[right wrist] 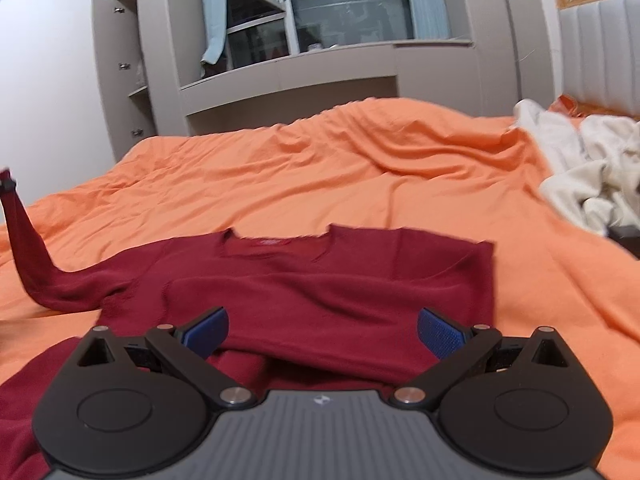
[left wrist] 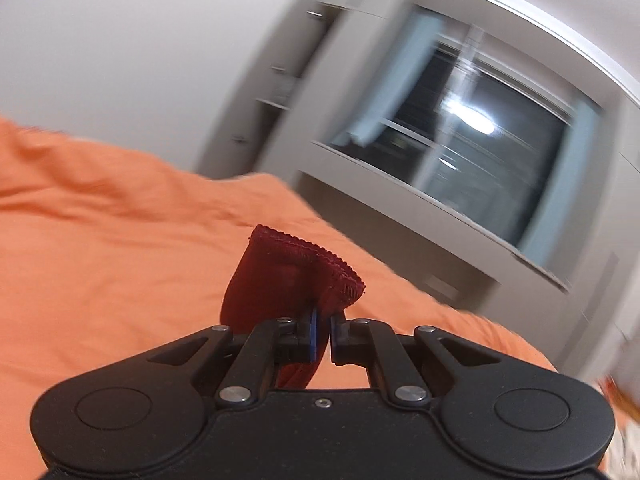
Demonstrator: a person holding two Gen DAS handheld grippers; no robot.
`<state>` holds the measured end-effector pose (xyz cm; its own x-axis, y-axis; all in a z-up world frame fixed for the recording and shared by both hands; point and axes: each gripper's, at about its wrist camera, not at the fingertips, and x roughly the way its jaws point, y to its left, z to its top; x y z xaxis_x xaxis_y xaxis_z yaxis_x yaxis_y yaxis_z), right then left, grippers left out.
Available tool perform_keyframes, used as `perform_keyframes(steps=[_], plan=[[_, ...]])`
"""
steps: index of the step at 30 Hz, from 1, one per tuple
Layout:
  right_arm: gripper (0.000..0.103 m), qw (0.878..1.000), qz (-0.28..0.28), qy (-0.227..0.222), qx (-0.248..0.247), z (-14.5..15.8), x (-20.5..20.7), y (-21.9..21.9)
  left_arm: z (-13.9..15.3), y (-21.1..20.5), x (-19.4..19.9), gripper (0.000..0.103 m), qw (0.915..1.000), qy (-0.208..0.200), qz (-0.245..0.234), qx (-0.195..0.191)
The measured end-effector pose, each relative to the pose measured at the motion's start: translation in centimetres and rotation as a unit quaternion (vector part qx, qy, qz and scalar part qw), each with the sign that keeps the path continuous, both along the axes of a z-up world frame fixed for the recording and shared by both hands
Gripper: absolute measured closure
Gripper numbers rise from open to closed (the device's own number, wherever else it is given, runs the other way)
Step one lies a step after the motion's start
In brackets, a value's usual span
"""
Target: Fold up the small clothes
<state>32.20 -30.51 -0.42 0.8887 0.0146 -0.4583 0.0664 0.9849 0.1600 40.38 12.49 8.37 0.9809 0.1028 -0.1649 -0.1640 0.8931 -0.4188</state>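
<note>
Left tool (left wrist: 325, 322) clamped on the cuff of the dark red sweater's sleeve (left wrist: 280, 272), lifted above the orange bed cover (left wrist: 100, 240). Right tool (right wrist: 323, 330) spread apart, nothing between its pads, low over the sweater (right wrist: 320, 280), which lies flat on the bed. Beyond: white bedding (right wrist: 592, 168), then grey wardrobe (right wrist: 120, 68) and window (right wrist: 344, 0).

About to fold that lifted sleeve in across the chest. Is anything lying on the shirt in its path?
Nothing visible does. The sleeve, pinched in the left gripper, has only bare red shirt ahead; the cream laundry lies off to the right.
</note>
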Motion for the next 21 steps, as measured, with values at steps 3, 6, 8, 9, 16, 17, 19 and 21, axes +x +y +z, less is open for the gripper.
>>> perform_keyframes(steps=[3,6,8,9,16,17,19,21], plan=[[0.000,0.999,-0.036,-0.009,0.011,0.4,0.1,-1.8,1.0,-5.9,1.3,0.097,0.9977,0.010,-0.052,0.043],[0.000,0.997,-0.071,-0.019,0.028,1.1,0.2,-3.9,0.8,-11.8,2.3,0.097,0.9915,0.021,-0.108,0.069],[0.000,0.995,-0.093,-0.024,0.040,1.3,0.2,-5.2,0.4,-15.6,2.8,0.097,0.9857,0.031,-0.145,0.080],[0.000,0.994,-0.101,-0.025,0.045,1.4,0.1,-5.8,-0.1,-17.4,3.1,0.097,0.9822,0.037,-0.162,0.088],[0.000,0.987,-0.138,-0.029,0.078,1.9,-0.2,-9.3,-5.9,-29.8,3.6,0.097,0.9447,0.093,-0.267,0.166],[0.000,0.986,-0.140,-0.030,0.081,1.9,-0.2,-9.6,-6.9,-31.1,3.6,0.097,0.9388,0.103,-0.277,0.177],[0.000,0.986,-0.141,-0.030,0.088,2.0,-0.2,-10.0,-9.1,-32.4,3.6,0.097,0.9285,0.119,-0.293,0.194],[0.000,0.985,-0.143,-0.030,0.095,1.9,-0.1,-10.4,-11.0,-33.5,3.7,0.097,0.9205,0.137,-0.308,0.198]])
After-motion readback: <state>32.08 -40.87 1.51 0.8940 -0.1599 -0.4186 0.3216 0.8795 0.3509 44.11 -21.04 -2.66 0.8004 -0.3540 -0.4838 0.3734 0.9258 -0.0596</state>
